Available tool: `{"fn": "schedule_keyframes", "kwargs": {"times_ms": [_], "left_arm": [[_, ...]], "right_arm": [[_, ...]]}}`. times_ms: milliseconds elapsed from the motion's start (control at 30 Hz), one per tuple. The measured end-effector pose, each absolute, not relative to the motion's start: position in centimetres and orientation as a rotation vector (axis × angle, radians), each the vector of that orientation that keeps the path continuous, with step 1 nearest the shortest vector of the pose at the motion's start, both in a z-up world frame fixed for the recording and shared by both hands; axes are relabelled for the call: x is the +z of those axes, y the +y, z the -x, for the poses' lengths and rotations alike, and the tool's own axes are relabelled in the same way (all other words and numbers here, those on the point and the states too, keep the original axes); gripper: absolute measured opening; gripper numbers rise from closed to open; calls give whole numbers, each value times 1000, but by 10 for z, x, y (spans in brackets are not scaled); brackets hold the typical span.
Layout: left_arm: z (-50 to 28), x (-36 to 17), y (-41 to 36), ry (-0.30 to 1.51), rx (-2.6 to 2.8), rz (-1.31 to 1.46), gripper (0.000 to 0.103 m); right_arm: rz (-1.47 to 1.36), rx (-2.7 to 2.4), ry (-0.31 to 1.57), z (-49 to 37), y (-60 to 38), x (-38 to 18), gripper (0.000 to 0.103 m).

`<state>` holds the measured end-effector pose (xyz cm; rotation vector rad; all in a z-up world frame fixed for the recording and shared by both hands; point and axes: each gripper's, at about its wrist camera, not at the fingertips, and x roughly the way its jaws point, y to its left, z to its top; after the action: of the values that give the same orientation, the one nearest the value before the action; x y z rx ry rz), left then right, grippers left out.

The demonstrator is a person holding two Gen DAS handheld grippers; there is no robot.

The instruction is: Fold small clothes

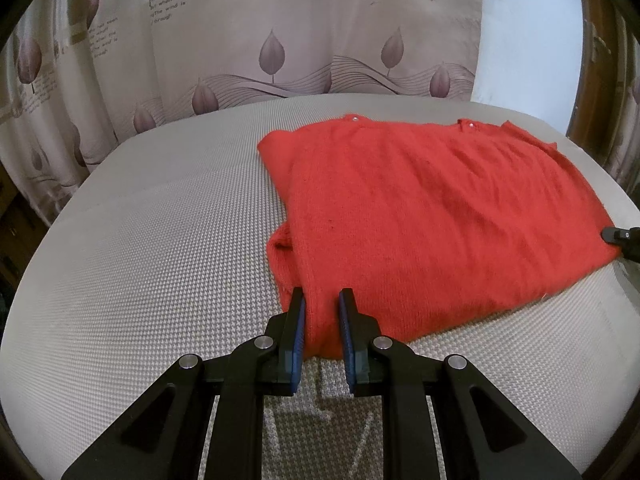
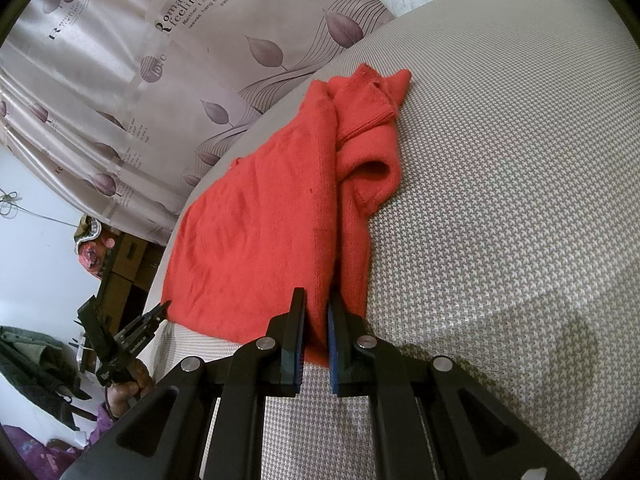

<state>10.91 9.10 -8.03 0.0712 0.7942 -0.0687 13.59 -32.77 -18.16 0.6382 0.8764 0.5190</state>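
The left gripper (image 1: 322,300) is clamped on the near hem of the red sweater (image 1: 420,208), which spreads ahead of it and to its right on the houndstooth cushion (image 1: 160,260). The right gripper (image 2: 318,306) pinches another edge of the sweater (image 2: 260,240), the garment stretching away ahead and left.

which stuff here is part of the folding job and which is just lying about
Part of the job:
red sweater
left tool, gripping its hem
right tool, gripping its hem
mattress under it

Just lying about:
curtain
floral bag
dark clothes
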Motion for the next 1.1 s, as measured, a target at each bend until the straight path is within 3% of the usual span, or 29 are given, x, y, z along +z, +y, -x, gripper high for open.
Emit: {"fn": "schedule_keyframes", "kwargs": {"times_ms": [300, 367, 500, 700, 867, 1100], "left_arm": [[-108, -78, 92, 794, -77, -63, 20], [-107, -75, 98, 793, -112, -15, 27], [-111, -62, 123, 785, -203, 126, 61], [-150, -50, 135, 822, -377, 188, 62], [-213, -70, 140, 943, -439, 265, 62], [-259, -87, 158, 978, -450, 419, 62]], "right_arm": [[-638, 520, 876, -137, -329, -182, 7], [-640, 521, 876, -138, -330, -182, 7], [-641, 522, 874, -138, -330, -183, 7], [-654, 528, 871, -137, -336, -184, 7], [-660, 531, 867, -134, -339, -186, 7], [-647, 522, 864, -131, -335, -184, 7]]}}
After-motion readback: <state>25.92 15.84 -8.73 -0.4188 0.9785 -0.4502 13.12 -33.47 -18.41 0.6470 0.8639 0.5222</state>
